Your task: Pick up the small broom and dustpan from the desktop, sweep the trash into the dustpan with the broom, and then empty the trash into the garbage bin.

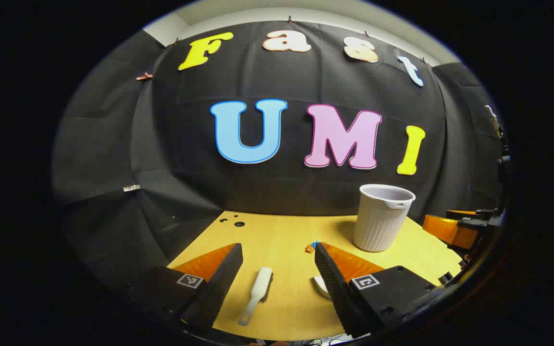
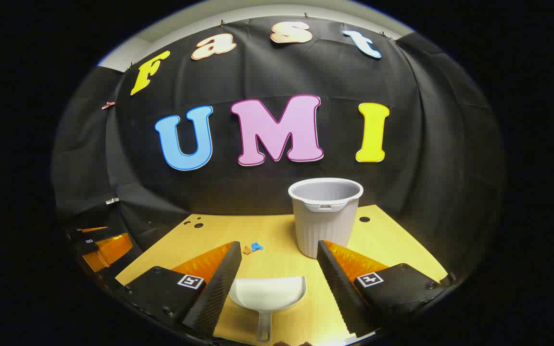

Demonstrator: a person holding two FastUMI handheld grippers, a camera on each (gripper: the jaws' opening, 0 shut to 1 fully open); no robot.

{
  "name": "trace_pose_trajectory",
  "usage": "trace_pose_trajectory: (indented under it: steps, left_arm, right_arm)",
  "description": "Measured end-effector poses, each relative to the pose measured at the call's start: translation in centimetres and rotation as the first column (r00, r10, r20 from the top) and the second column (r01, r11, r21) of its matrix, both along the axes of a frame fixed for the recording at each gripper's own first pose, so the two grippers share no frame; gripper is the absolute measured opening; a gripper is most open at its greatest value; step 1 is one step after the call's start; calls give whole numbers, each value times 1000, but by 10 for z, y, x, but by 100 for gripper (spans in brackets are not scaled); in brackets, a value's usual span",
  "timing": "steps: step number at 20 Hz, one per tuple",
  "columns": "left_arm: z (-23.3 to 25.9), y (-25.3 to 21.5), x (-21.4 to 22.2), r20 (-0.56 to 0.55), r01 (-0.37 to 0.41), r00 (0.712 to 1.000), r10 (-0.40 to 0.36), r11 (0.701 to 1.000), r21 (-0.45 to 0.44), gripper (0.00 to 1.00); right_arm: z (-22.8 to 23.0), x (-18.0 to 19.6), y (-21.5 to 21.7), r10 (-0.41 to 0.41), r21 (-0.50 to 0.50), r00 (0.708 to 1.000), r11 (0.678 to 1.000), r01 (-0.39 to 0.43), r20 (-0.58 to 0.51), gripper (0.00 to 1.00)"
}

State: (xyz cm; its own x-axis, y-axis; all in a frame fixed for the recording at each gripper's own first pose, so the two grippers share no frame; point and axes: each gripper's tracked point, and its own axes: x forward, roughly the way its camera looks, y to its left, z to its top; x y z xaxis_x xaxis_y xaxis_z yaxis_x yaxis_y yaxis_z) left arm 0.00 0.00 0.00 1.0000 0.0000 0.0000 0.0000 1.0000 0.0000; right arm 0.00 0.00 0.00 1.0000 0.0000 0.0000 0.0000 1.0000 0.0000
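The small broom (image 1: 257, 294) lies flat on the desk (image 1: 277, 235) between the spread fingers of my left tool (image 1: 277, 269), its pale handle running toward me with a hanging slot at the near end; nothing of mine touches it. That same left gripper view catches just a sliver of white at the inner edge of my right-hand finger, which I take for the rim of the dustpan (image 1: 320, 287) (too little shows to be sure). The right gripper view gives the dustpan (image 2: 267, 295) whole: white, mouth facing away from me, its short handle pointing back toward the camera, resting on the desk between the fingers of my right tool (image 2: 279, 269), which is also released and holds nothing. The trash (image 2: 253, 248), a small orange scrap and a blue one lying together, sits on the desk beyond the dustpan and left of the garbage bin (image 2: 325, 216); in the left gripper view it peeks out right at the tip of my finger. The ribbed white bin stands upright toward the back of the desk, open-topped. A few dark round holes (image 1: 232, 222) mark the desk's far left corner. At the right edge of the left gripper view I can see my other tool, beside the desk.
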Motion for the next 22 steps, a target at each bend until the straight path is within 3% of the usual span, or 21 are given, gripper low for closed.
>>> trace_pose_trajectory:
  steps: [5,13,18,22]
  left_arm:
    - [-12,0,24,-39,-12,999,12,1000,2,96]
    - [-33,25,28,-97,-82,992,82,997,5,96]
    - [-42,32,22,-119,-83,990,81,997,-8,96]
    - [-67,38,25,-209,-58,977,50,998,-29,96]
  right_arm:
    - [-13,28,-4,12,8,999,1000,-11,-52,99]
    - [-29,30,11,59,-10,995,998,-60,-85,99]
    - [-33,24,14,81,-16,992,996,-83,-94,99]
    - [-40,23,9,74,-16,990,997,-77,-121,99]
